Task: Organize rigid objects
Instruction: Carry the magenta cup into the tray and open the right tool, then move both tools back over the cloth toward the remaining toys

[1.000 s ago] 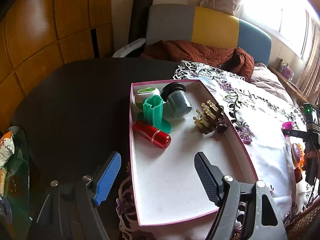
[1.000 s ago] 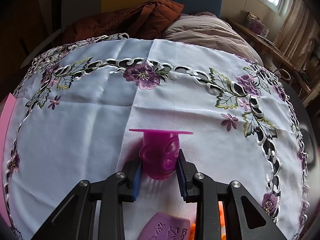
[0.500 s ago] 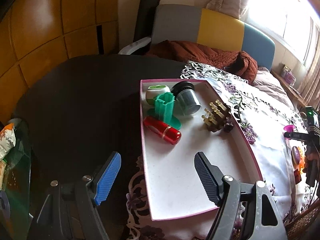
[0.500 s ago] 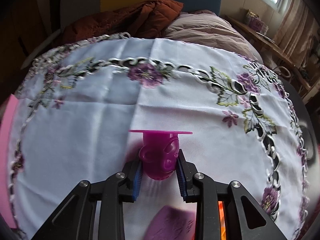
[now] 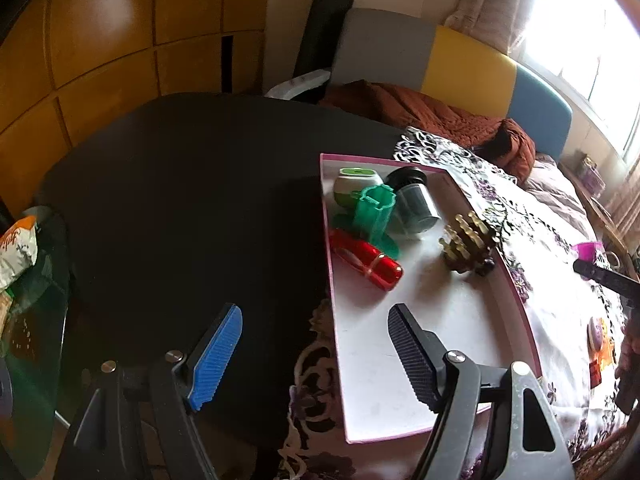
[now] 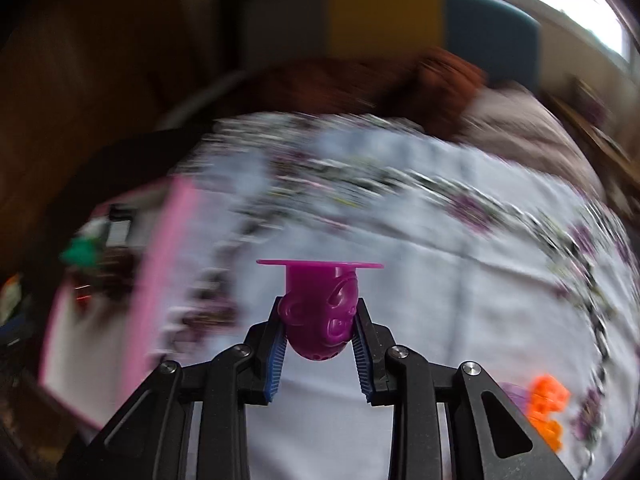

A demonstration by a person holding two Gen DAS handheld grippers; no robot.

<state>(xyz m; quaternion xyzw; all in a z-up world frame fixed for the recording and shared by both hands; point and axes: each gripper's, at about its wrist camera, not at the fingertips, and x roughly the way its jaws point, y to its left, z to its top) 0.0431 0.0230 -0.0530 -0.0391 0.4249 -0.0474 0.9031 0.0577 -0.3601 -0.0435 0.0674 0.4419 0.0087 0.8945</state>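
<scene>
My right gripper (image 6: 319,312) is shut on a magenta plastic toy (image 6: 320,312) with a flat square top, held above the white flowered tablecloth (image 6: 420,260). The toy also shows far right in the left wrist view (image 5: 586,249). My left gripper (image 5: 316,340) is open and empty, low over the near left edge of the pink-rimmed white tray (image 5: 400,344). In the tray lie a red cylinder (image 5: 370,264), a green plastic piece (image 5: 374,216), a dark jar (image 5: 412,204), a white and green container (image 5: 356,184) and a brown pegged piece (image 5: 468,244).
An orange plastic piece (image 6: 546,408) and a purple piece (image 6: 512,394) lie on the cloth at my right. The dark round table (image 5: 192,208) stretches left of the tray. A glass side table with a snack bag (image 5: 18,248) stands at the far left. A bed lies behind.
My right gripper has lifted the magenta toy and swung left toward the tray; its view is blurred. My left gripper has shifted left, still open.
</scene>
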